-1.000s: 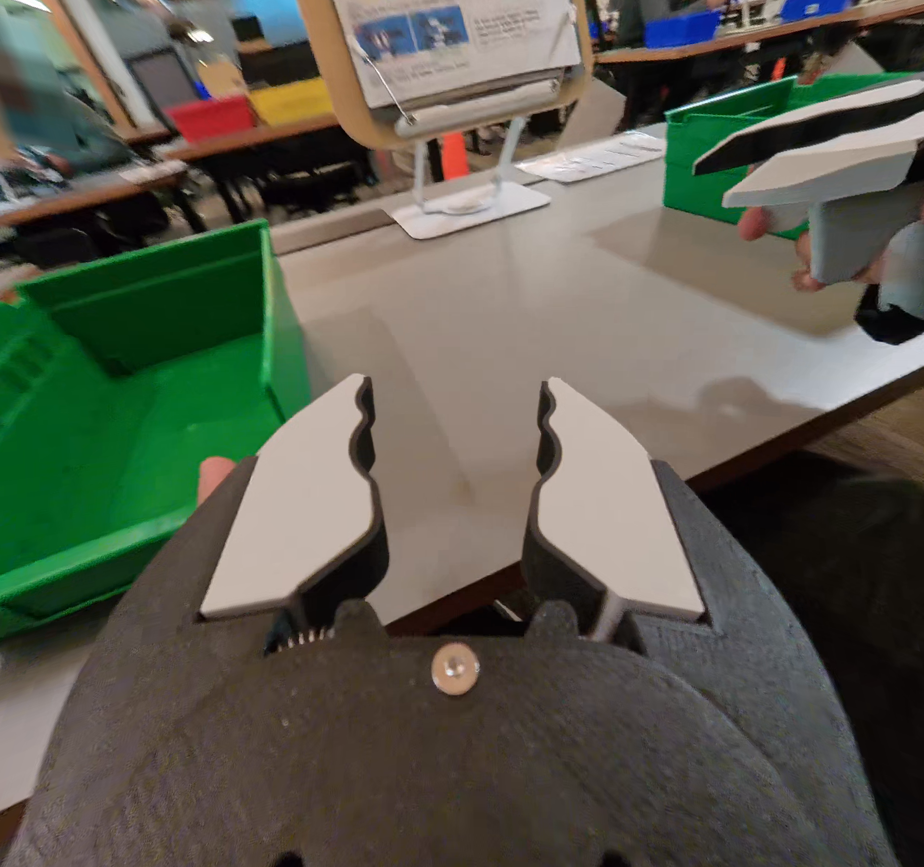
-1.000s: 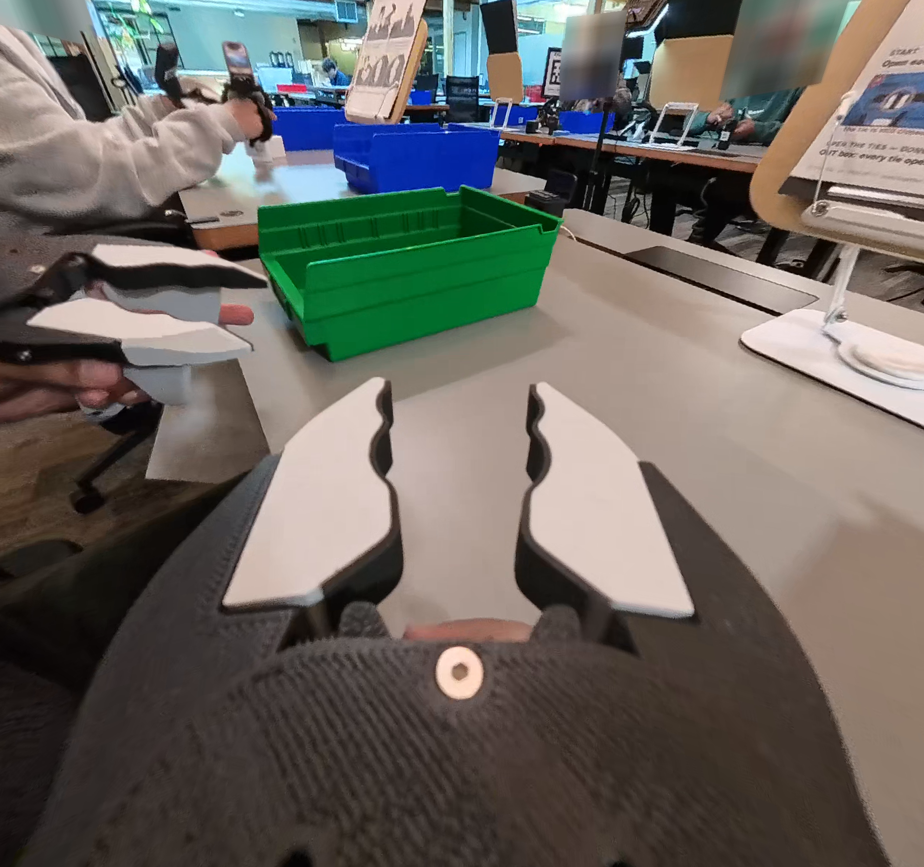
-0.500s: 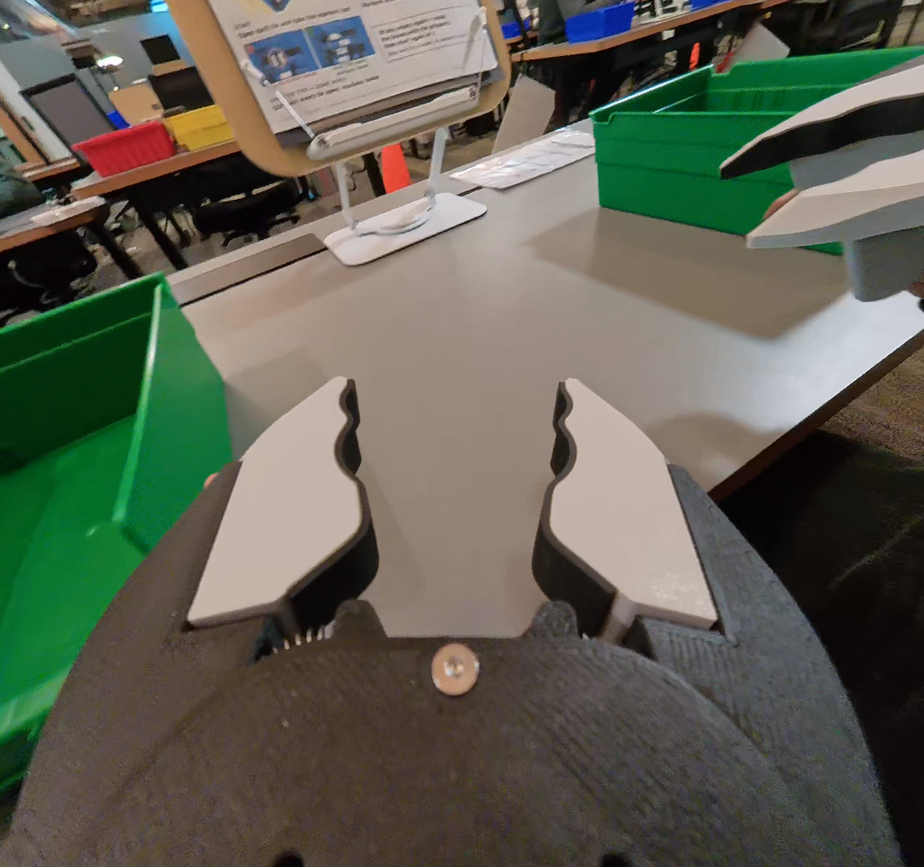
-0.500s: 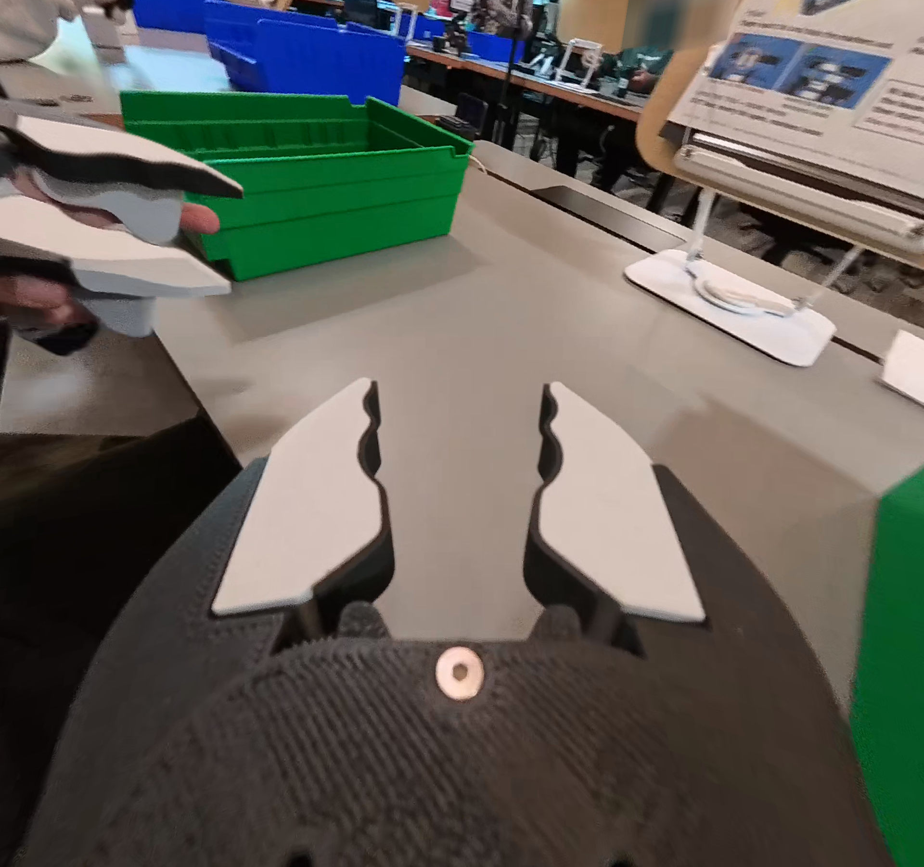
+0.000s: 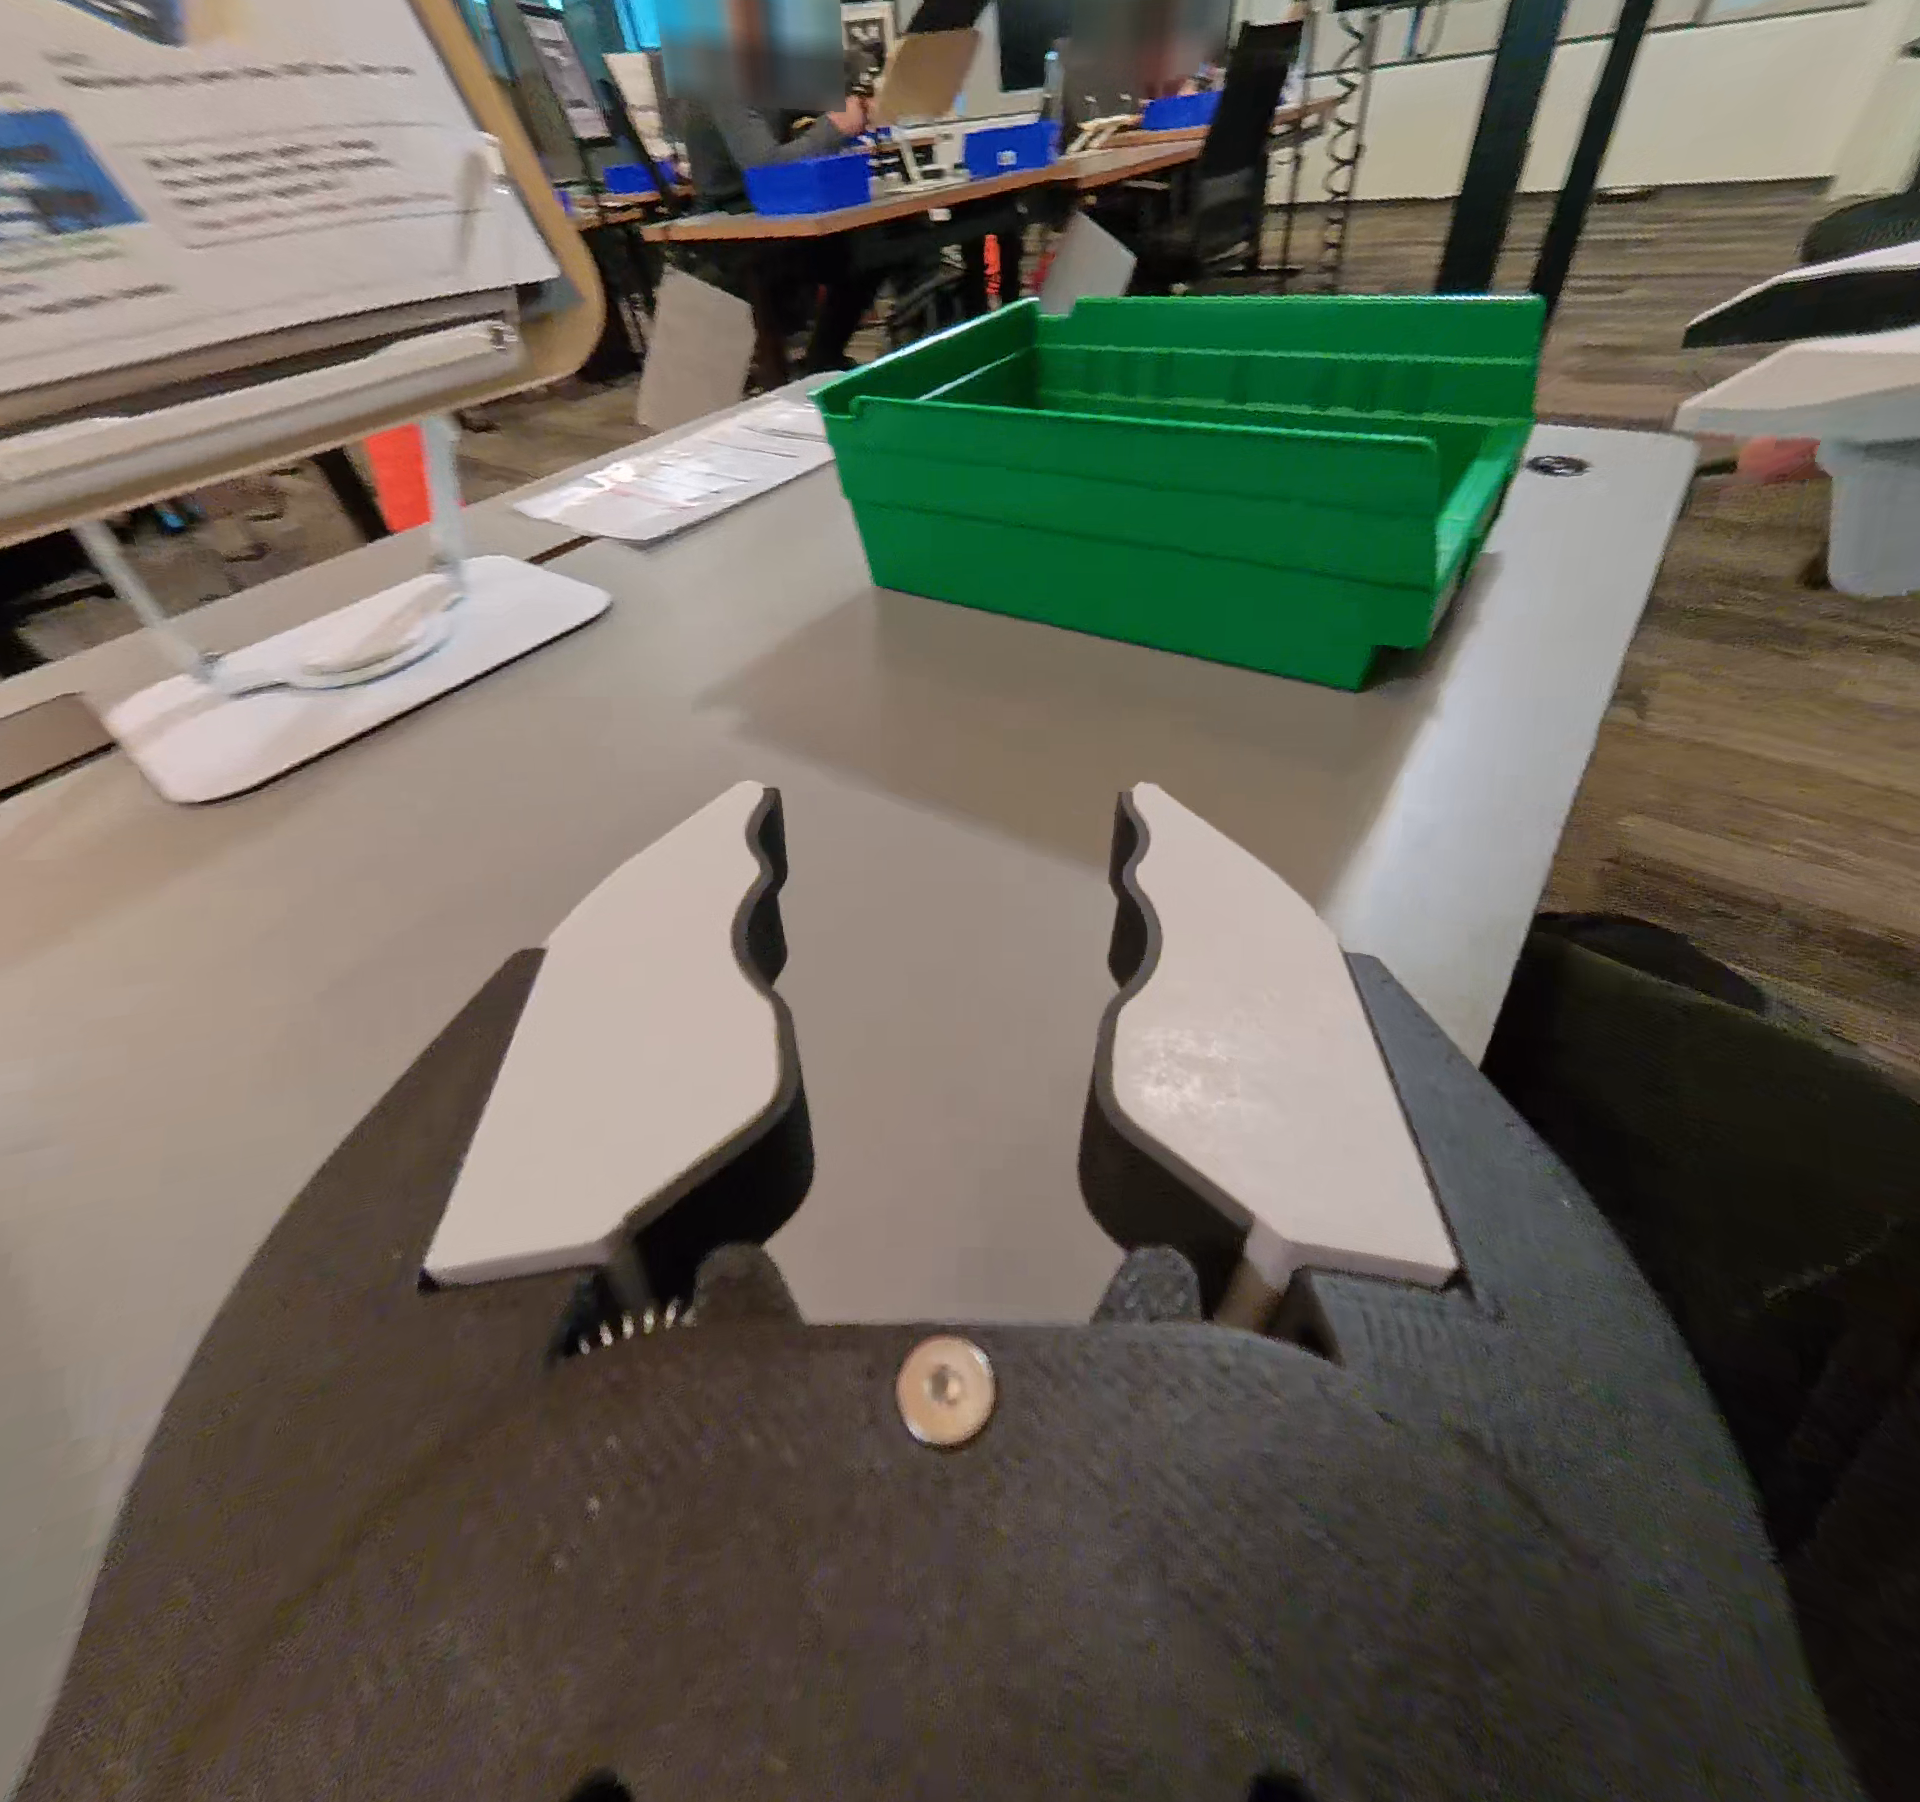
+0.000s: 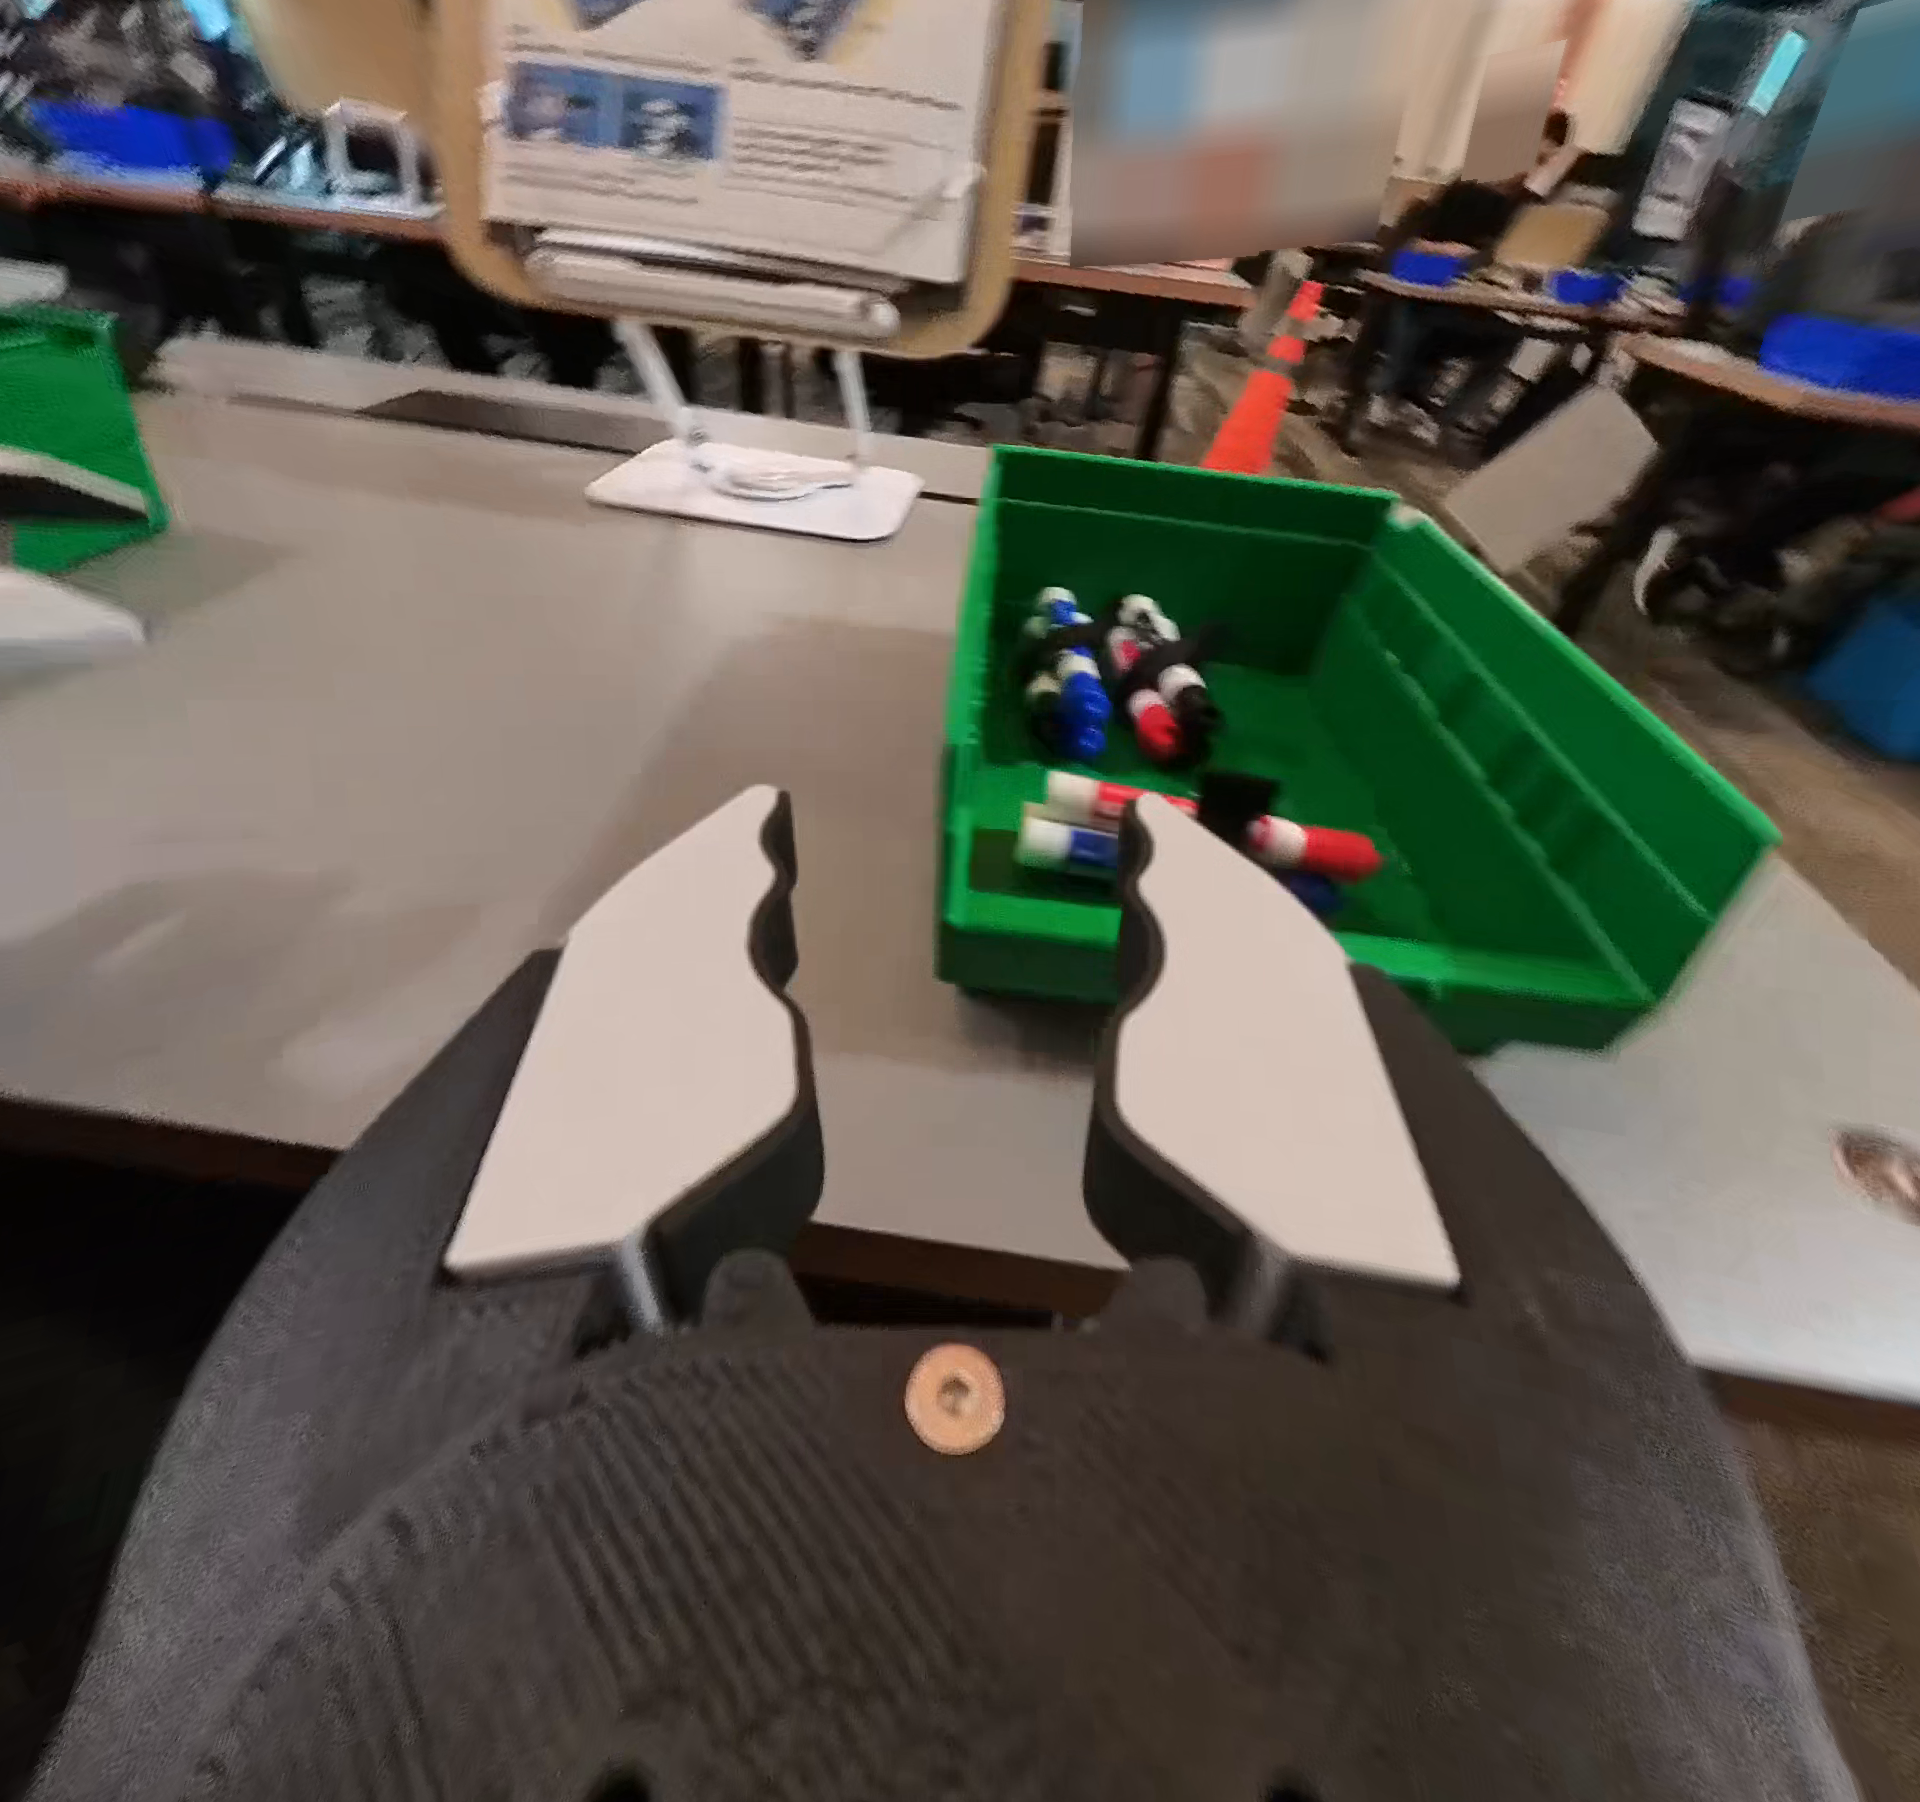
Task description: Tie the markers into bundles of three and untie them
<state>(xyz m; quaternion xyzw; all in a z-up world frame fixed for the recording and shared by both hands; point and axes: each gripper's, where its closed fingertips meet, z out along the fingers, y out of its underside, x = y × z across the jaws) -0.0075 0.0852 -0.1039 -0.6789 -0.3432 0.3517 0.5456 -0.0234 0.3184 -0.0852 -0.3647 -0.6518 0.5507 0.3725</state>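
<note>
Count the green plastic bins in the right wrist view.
2. One green plastic bin, holding markers, sits right of the right claw; a second green bin is cut off at the left edge. Others may be hidden.

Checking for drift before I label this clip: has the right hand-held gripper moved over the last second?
Yes. The right hand-held gripper swung rightward: the white-based document stand shifted from right to left of centre.

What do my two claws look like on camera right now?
Both match. The left claw and right claw each have two flat pale grey fingers with wavy black inner edges, set in a rounded, ribbed black body with one metal screw. No cables, markings or sleeves show.
</note>
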